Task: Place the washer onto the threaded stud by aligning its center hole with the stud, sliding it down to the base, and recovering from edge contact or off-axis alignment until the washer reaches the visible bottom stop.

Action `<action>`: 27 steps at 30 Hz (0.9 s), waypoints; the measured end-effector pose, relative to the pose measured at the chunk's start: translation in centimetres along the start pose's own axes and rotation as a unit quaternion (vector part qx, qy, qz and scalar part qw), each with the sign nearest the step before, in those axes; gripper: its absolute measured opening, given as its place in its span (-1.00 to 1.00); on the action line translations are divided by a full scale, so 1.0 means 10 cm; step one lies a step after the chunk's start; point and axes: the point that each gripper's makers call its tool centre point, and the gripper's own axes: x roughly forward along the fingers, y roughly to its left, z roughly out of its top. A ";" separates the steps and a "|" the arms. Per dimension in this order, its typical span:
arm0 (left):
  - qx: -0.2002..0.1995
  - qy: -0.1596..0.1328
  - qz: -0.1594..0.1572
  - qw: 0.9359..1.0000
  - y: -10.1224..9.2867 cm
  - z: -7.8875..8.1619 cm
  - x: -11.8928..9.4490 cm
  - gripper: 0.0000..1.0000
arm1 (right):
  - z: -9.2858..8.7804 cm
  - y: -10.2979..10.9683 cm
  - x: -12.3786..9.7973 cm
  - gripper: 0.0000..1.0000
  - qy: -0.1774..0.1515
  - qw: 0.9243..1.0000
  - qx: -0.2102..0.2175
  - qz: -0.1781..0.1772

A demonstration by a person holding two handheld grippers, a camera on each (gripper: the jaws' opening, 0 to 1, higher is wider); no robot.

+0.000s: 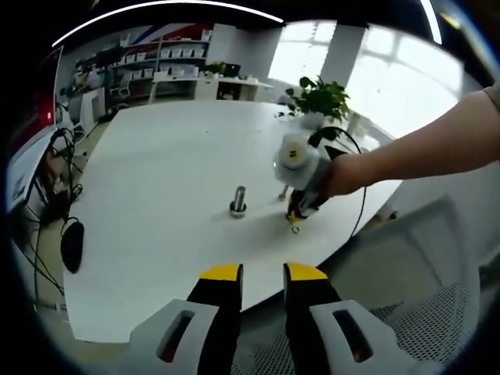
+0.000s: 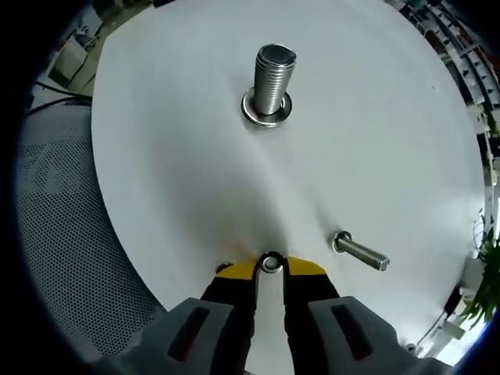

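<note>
A threaded steel stud [image 2: 273,78] stands upright on the white round table [image 2: 375,141], with a flat metal ring [image 2: 266,113] around its base. My right gripper [image 2: 271,267] is down at the table surface, well short of the stud, shut on a small washer [image 2: 271,262] pinched between its yellow tips. In the left gripper view the stud [image 1: 238,201] stands mid-table, and a hand holds the right gripper [image 1: 296,222] just to its right, tips on the tabletop. My left gripper [image 1: 262,273] hangs open over the table's near edge with nothing in it.
A loose bolt [image 2: 361,251] lies on its side right of the right gripper. A mesh office chair [image 2: 70,258] sits beside the table edge. A black mouse [image 1: 72,244] and cables lie at the left. A potted plant [image 1: 316,98] stands at the far edge.
</note>
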 end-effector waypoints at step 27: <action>-0.012 -0.015 -0.005 1.000 0.00 0.03 -0.03 -0.63 | 0.00 -0.05 -0.01 -0.74 -0.052 0.998 0.047 0.001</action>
